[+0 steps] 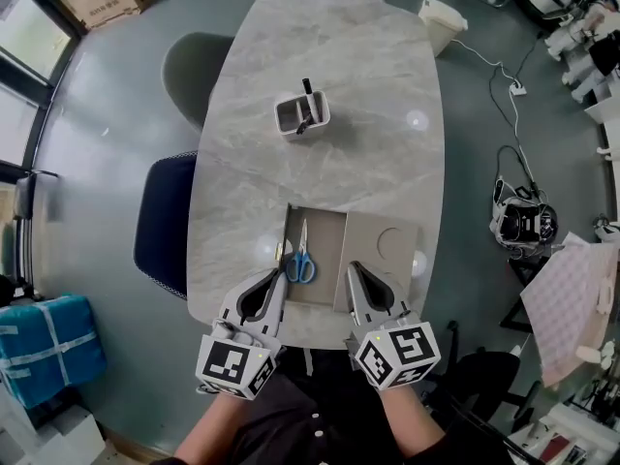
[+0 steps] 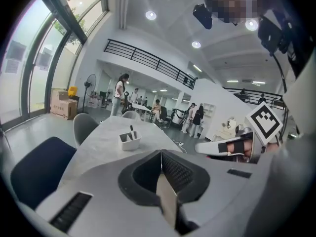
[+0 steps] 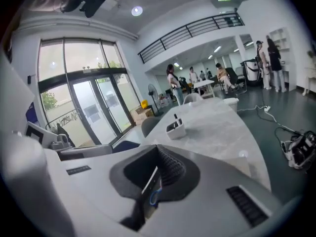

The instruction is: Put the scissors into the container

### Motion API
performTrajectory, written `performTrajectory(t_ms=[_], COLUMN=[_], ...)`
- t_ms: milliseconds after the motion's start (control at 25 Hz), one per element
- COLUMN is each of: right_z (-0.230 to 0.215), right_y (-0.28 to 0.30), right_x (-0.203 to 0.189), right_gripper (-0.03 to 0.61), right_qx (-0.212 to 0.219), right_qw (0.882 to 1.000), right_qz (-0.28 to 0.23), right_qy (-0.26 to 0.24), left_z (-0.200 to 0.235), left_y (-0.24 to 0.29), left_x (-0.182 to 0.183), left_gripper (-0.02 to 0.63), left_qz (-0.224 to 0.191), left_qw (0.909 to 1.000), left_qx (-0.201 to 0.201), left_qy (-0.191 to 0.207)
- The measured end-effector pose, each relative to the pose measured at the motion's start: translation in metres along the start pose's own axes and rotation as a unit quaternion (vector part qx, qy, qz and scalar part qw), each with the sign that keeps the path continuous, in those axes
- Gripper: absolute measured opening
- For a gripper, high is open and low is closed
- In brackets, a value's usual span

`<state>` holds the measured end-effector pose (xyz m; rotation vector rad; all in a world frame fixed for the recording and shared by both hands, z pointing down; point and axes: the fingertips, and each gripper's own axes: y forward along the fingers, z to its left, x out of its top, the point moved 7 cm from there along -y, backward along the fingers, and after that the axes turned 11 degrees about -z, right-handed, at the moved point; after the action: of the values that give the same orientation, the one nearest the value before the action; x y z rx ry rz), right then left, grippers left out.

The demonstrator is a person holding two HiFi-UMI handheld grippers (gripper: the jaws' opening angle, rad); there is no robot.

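Blue-handled scissors (image 1: 301, 257) lie flat inside an open cardboard box (image 1: 327, 232) at the near table edge, blades pointing away from me. The box's lid (image 1: 386, 250) lies flat to the right. A white container (image 1: 302, 114) holding a dark pen stands mid-table, well beyond the box; it also shows as the container (image 2: 130, 141) and the container (image 3: 176, 128). My left gripper (image 1: 281, 275) is shut and empty at the box's left near corner. My right gripper (image 1: 355, 267) is shut and empty over the seam between box and lid. A blue scissors handle (image 3: 154, 196) peeks below its jaws.
A grey chair (image 1: 194, 66) and a dark blue chair (image 1: 165, 223) stand along the table's left side. A white bin (image 1: 441, 22) and cables lie on the floor to the right, a blue package (image 1: 48, 342) at lower left. People stand far off in the hall.
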<state>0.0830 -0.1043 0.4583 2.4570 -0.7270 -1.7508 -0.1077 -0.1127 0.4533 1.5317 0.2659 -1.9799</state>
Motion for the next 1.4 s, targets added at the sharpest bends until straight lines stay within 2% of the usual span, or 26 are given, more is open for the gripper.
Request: performTrajectory(t_ms=[120, 320, 480, 680, 800, 1120, 1400], right_z=[0.005, 0.009, 0.009, 0.029, 0.036, 0.047, 0.046], right_y=[-0.018, -0.044, -0.050, -0.069, -0.076, -0.087, -0.092], right_x=[0.027, 0.060, 0.088, 0.117, 0.128, 0.142, 0.138], right_gripper=[-0.003, -0.003, -0.003, -0.003, -0.003, -0.003, -0.003], right_qx=[-0.001, 0.003, 0.009, 0.016, 0.012, 0.008, 0.002], right_qw=[0.998, 0.991, 0.983, 0.969, 0.962, 0.945, 0.950], right_qz=[-0.061, -0.121, -0.173, -0.216, -0.228, -0.275, -0.271], right_qy=[-0.020, -0.050, -0.061, -0.117, -0.151, -0.175, -0.156], left_z=[-0.010, -0.031, -0.040, -0.047, -0.046, -0.050, -0.059], left_y=[-0.003, -0.005, 0.002, -0.012, -0.018, -0.031, -0.036], left_x=[0.017, 0.046, 0.074, 0.108, 0.123, 0.144, 0.136], left_gripper=[0.017, 0.017, 0.017, 0.017, 0.017, 0.017, 0.017], left_qz=[-0.015, -0.049, -0.087, -0.123, -0.146, -0.179, -0.179], left_qw=[0.9997, 0.9981, 0.9943, 0.9894, 0.9857, 0.9789, 0.9785], left_qx=[-0.004, -0.011, -0.020, -0.019, -0.021, -0.016, -0.020], left_qy=[0.017, 0.037, 0.058, 0.075, 0.082, 0.097, 0.101])
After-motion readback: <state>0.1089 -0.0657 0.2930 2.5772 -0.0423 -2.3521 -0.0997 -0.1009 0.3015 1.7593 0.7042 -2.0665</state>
